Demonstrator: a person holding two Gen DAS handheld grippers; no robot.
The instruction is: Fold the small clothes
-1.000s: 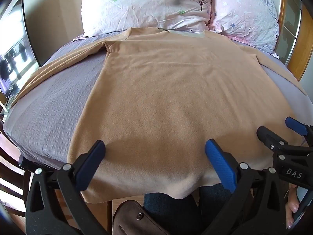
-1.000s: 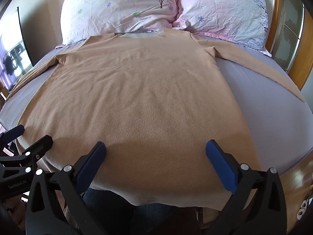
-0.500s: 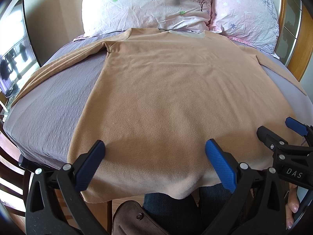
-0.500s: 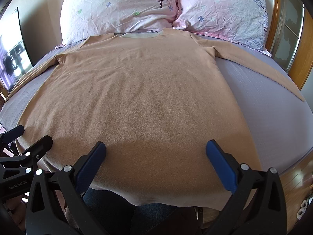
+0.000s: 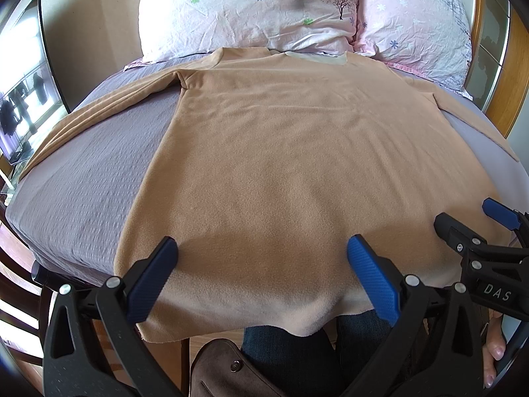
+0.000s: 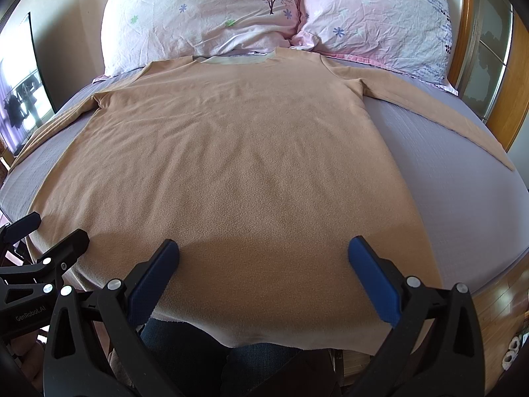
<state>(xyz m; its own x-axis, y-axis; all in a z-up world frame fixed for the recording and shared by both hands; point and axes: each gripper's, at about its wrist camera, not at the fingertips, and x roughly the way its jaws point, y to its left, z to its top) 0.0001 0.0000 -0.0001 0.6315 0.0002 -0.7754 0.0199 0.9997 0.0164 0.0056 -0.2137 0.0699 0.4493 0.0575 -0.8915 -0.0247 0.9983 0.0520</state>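
Observation:
A tan long-sleeved shirt lies flat on the lilac bed, collar toward the pillows, both sleeves spread out sideways; it also fills the right wrist view. Its hem hangs over the near bed edge. My left gripper is open and empty, hovering over the hem's left part. My right gripper is open and empty over the hem's right part. Each gripper shows at the edge of the other's view, the right one and the left one.
Two floral pillows lie at the head of the bed. The lilac sheet shows on both sides. A wooden bed frame stands at the right. A person's jeans show below the hem.

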